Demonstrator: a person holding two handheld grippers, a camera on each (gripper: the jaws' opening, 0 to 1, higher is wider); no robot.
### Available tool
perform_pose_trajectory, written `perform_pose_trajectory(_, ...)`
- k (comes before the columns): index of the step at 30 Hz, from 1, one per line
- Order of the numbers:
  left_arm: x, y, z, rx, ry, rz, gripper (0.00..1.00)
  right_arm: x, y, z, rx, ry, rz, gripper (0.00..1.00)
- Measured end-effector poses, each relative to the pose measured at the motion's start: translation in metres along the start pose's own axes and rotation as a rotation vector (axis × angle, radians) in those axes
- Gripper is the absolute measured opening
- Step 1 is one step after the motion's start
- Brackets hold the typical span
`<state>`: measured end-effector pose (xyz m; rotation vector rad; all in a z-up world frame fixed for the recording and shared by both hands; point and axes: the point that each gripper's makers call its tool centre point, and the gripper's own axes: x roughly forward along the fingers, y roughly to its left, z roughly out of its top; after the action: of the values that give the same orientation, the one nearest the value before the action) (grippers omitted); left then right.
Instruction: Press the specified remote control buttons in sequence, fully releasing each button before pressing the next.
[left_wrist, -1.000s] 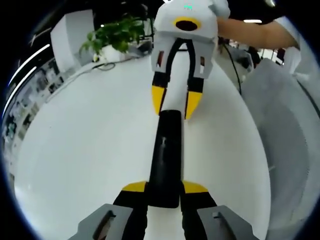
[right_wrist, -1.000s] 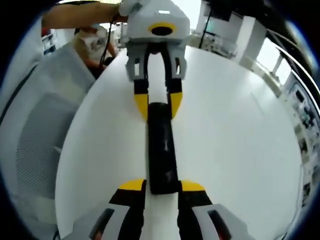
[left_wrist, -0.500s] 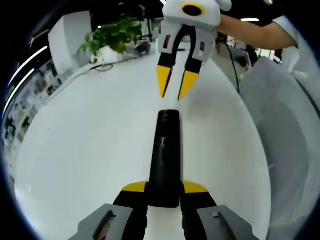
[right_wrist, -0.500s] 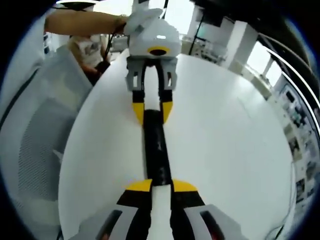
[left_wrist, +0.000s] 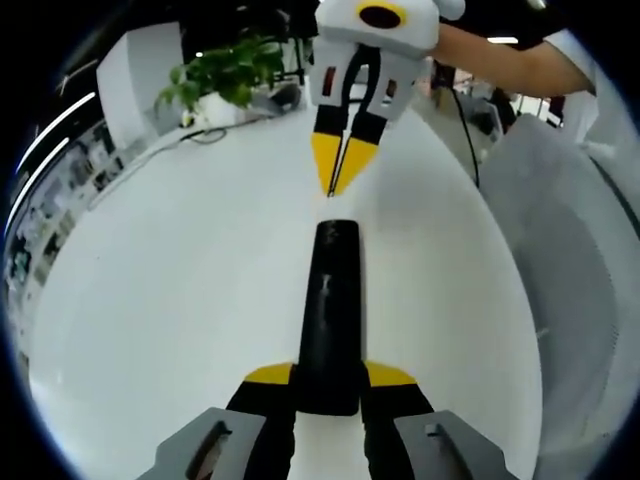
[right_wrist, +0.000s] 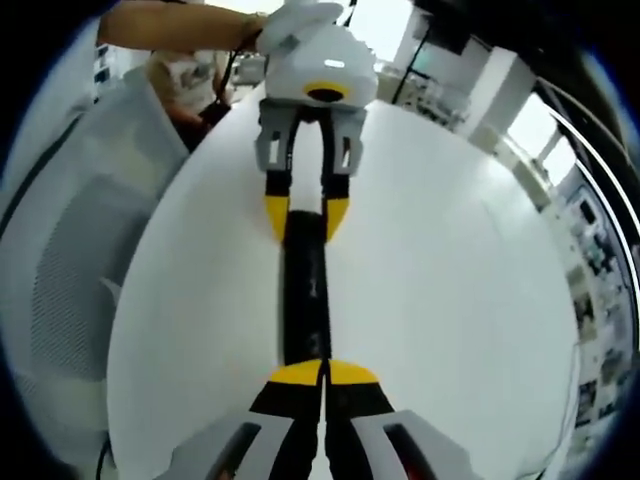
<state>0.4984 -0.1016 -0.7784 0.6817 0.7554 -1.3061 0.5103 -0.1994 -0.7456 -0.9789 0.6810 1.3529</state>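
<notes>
Gripping the remote (left_wrist: 328, 310), left tool (left_wrist: 328, 375); right tool (right_wrist: 322, 372) closed, empty.

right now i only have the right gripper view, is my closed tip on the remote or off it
Observer: Off it. In the left gripper view the right gripper is pinched shut just past the remote's far end, with a strip of white table showing between them.
Operator: ok, anything behind my right hand i can't see
Observer: A potted plant stands at the table's far edge, to the left of the right gripper in that view and apart from it.
</notes>
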Motion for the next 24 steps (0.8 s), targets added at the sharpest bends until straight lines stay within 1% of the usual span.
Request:
perform_pose_trajectory(10,0.001,0.0,0.001,0.0,-0.006,0.001,0.24,0.006,-0.001,-0.002,0.057,0.02,0.004,0.0)
perform_pose_trajectory(16,0.001,0.001,0.001,0.004,-0.004,-0.003,0.24,0.01,0.003,-0.002,0.054,0.035,0.031,0.0)
perform_pose_trajectory(24,0.001,0.001,0.001,0.009,-0.003,-0.005,0.24,0.016,0.005,-0.006,0.033,0.074,0.055,0.0)
